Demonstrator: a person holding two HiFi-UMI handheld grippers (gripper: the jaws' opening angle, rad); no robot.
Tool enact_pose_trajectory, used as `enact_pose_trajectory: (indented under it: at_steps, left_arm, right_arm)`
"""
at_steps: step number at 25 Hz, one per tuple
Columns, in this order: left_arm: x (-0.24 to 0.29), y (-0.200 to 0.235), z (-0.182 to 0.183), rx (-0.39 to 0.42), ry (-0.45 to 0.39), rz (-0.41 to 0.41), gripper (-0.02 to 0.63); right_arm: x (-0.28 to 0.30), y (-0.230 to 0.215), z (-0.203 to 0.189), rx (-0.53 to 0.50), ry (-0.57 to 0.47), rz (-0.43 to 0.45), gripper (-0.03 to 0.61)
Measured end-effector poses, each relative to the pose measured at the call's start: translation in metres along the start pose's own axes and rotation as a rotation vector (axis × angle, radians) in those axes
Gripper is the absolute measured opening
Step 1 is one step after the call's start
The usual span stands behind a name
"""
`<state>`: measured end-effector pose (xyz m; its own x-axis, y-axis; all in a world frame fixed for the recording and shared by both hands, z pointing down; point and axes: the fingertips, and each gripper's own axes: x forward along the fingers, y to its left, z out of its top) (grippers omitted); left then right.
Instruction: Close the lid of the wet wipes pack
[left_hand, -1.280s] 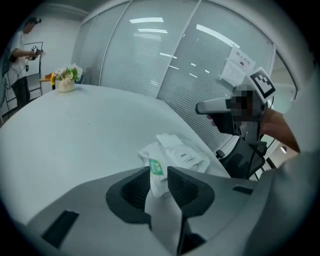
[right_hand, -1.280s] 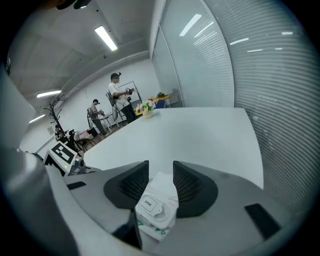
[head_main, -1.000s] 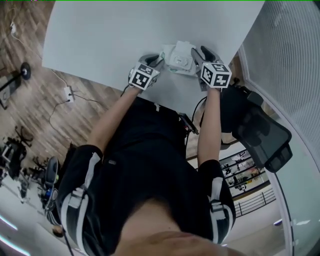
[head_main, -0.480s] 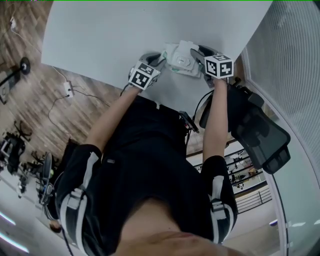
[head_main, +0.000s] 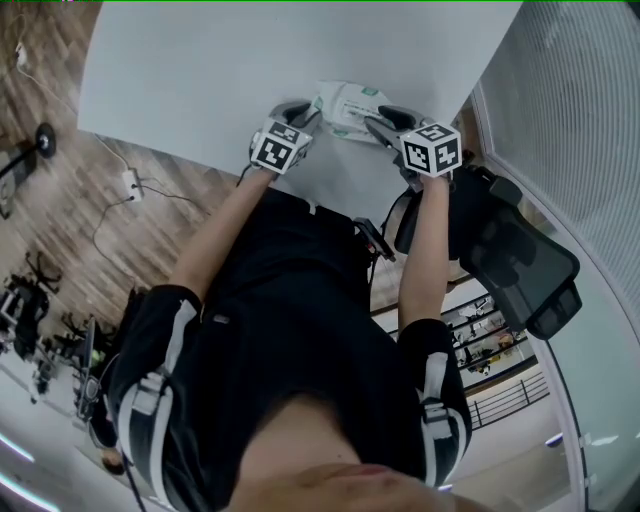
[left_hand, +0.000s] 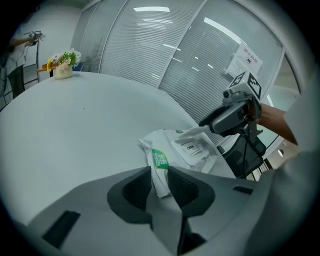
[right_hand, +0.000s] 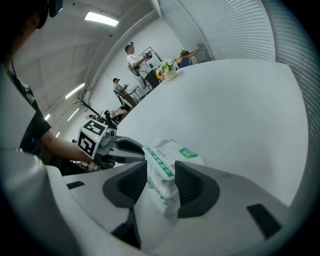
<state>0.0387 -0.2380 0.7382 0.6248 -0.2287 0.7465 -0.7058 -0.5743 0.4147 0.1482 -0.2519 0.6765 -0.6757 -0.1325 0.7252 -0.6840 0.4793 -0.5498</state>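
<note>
I'm pinching the crimped end of the soft white, green-labelled wet wipes pack (left_hand: 156, 150) in my left claw (left_hand: 159, 172). My right claw (right_hand: 161, 175), jaws just closing yet apart, is straddling its white plastic lid (left_hand: 191, 148), which is seemingly lying nearly flat, so a final press remains.

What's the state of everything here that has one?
wet wipes pack: on table, one end at each tool.
lid: looks flat, shut.
left tool: shut on pack's end flap.
right tool: jaws just been closing, pack between them; pressing unclear.
</note>
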Motion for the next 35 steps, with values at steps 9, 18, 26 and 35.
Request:
enact_pose_trajectory:
  at_steps: [9,18,26,35]
  left_arm:
    - [0.001,-0.002,-0.001,0.002,-0.021,0.033,0.107]
    - [-0.001,0.001,0.0,0.0,-0.029,0.039,0.107]
    - [-0.001,0.003,0.001,0.001,-0.038,0.042,0.107]
    - [0.0,0.001,-0.001,-0.001,-0.066,0.069,0.107]
  right_arm:
    - [0.026,0.003,-0.04,0.008,0.076,-0.137,0.209]
    - [0.041,0.001,-0.044,-0.153,0.21,-0.438,0.193]
    - [0.049,-0.001,-0.043,-0.21,0.284,-0.513,0.202]
    - [0.052,-0.002,-0.049,-0.243,0.294,-0.543,0.196]
